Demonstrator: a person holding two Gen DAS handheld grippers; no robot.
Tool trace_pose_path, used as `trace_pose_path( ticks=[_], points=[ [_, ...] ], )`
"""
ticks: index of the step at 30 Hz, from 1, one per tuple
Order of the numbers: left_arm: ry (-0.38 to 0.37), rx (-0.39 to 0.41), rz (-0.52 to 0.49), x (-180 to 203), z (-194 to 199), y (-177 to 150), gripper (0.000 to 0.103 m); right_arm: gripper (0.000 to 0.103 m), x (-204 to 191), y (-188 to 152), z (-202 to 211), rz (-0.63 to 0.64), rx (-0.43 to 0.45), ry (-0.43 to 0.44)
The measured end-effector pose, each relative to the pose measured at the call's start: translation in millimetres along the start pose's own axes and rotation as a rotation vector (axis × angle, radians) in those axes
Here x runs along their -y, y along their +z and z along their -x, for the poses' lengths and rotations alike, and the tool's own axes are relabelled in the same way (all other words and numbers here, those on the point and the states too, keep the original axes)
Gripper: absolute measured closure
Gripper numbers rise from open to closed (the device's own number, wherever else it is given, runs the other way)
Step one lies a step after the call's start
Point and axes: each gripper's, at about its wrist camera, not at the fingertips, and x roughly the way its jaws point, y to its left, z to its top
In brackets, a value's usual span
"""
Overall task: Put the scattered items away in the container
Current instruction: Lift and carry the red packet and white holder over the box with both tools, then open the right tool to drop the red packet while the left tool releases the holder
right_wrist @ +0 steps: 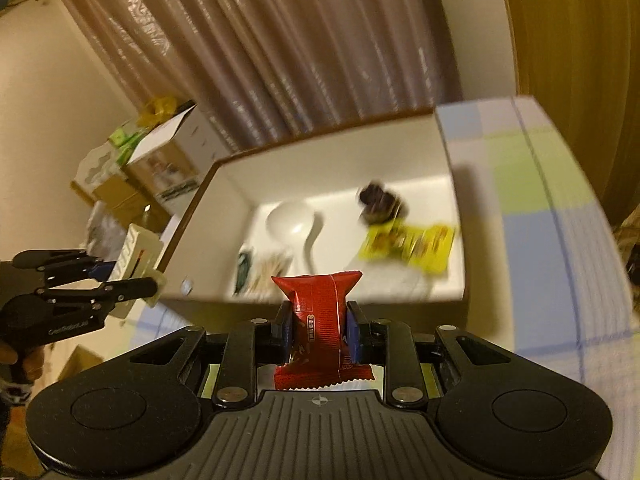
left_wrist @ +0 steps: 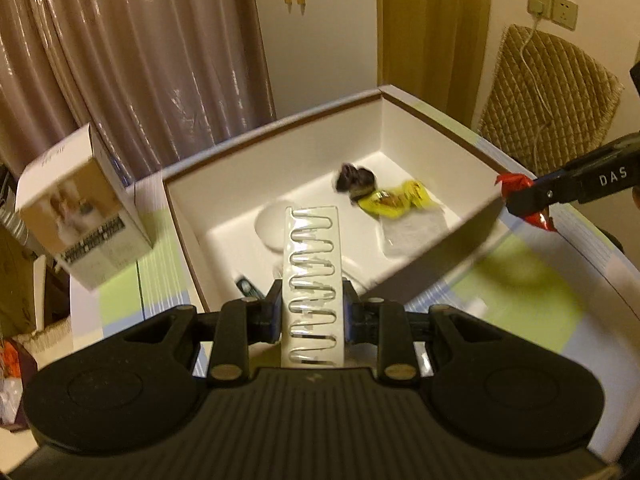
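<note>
The left tongs (left_wrist: 311,312) are closed on a clear plastic strip of paper clips (left_wrist: 312,280), its blue pads pressing the strip's 2 long edges; the strip's long axis runs straight ahead along the fingers, its far end pointing out over the near wall of the white container (left_wrist: 440,248). The right tongs (right_wrist: 320,330) are closed on a red snack packet (right_wrist: 320,320), gripped at its sides about midway, with its long axis also running forward along the fingers and its crimped far end pointing toward the container (right_wrist: 320,300) just beyond. Both tongs hang above the near side of the container, which sits on a surface covered with a green, blue and white checked cloth (left_wrist: 520,280). Ahead of the tongs, inside the container, lie a white spoon (right_wrist: 292,220) with its bowl toward the far wall, a dark round item (right_wrist: 380,200), a yellow packet (right_wrist: 408,244) lying flat with its long axis across the view, and a small dark green packet (right_wrist: 243,266) near the front left corner. From the left view, the right tongs (left_wrist: 528,200) appear off to the right with the red packet in their tips; from the right view, the left tongs (right_wrist: 136,280) appear off to the left. A printed carton (left_wrist: 80,212) stands to the left of the container.
</note>
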Motion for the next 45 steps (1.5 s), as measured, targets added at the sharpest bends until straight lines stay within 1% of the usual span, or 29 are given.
trace_pose_path(
  ticks=[3, 6, 11, 17, 21, 25, 33, 38, 41, 43, 45],
  points=[
    [0.017, -0.002, 0.006, -12.1, -15.6, 19.7, 0.08, 0.074, -0.4, 20.2, -12.7, 0.011, 0.015, -0.013],
    [0.037, -0.016, 0.014, -25.2, -35.8, 39.4, 0.08, 0.074, 3.8, 36.0, -24.9, 0.008, 0.015, 0.002],
    [0.082, -0.074, 0.002, -44.2, -80.5, 61.4, 0.08, 0.074, 2.3, 59.0, -66.3, 0.022, -0.025, -0.002],
    [0.115, -0.187, -0.025, -58.1, -141.8, 71.0, 0.08, 0.074, 7.2, 71.9, -117.1, 0.05, -0.087, -0.042],
    [0.122, -0.233, -0.031, -63.1, -168.4, 71.9, 0.08, 0.074, 15.9, 79.4, -139.1, 0.046, -0.111, -0.053],
    [0.105, -0.243, -0.029, -63.5, -178.1, 74.1, 0.08, 0.074, 20.0, 89.1, -156.7, 0.053, -0.121, -0.04],
    [0.112, -0.265, -0.039, -66.4, -192.7, 76.1, 0.079, 0.074, 16.4, 94.1, -176.9, 0.094, -0.146, -0.037],
    [0.118, -0.247, -0.025, -69.3, -191.7, 76.7, 0.076, 0.074, 18.4, 92.1, -182.5, 0.096, -0.156, -0.04],
    [0.131, -0.238, -0.035, -69.4, -188.6, 76.7, 0.074, 0.074, 21.6, 90.6, -184.2, 0.086, -0.159, -0.044],
    [0.131, -0.232, -0.025, -71.5, -185.4, 76.7, 0.074, 0.074, 22.1, 89.9, -185.2, 0.084, -0.161, -0.042],
    [0.126, -0.224, -0.01, -74.8, -183.2, 76.8, 0.072, 0.074, 21.3, 89.1, -185.7, 0.086, -0.16, -0.043]
  ],
)
